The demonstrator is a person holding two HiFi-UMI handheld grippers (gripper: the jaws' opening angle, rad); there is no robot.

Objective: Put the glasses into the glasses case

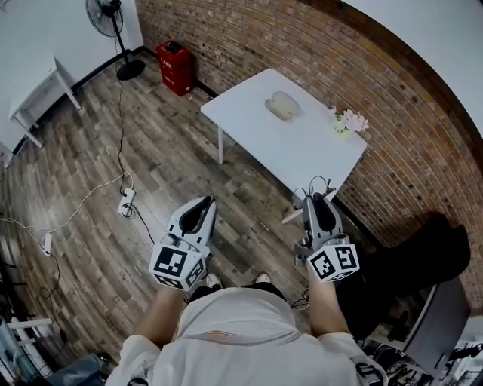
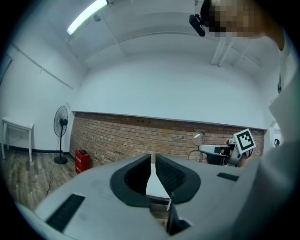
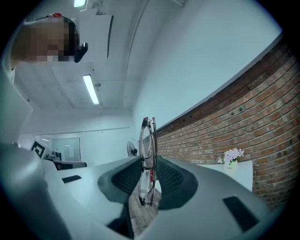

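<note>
The glasses are in my right gripper, folded and standing on edge, with the jaws pressed against them from either side. Their frame rises above the jaw tips and also hangs a little below them. I hold that gripper level out in front of me, over the wood floor and short of the table.

The case lies on the table's far half, near the brick wall, well apart from the glasses. I cannot tell whether it is open. A small pot of pale flowers stands to its right, at the table's corner.

My left gripper is level beside the right one. Its jaws are only a narrow slit apart, with nothing between them; through the slit I see the table top.

Farther off, a red box sits against the wall, a fan stands to its left, and a power strip lies on the floor.
</note>
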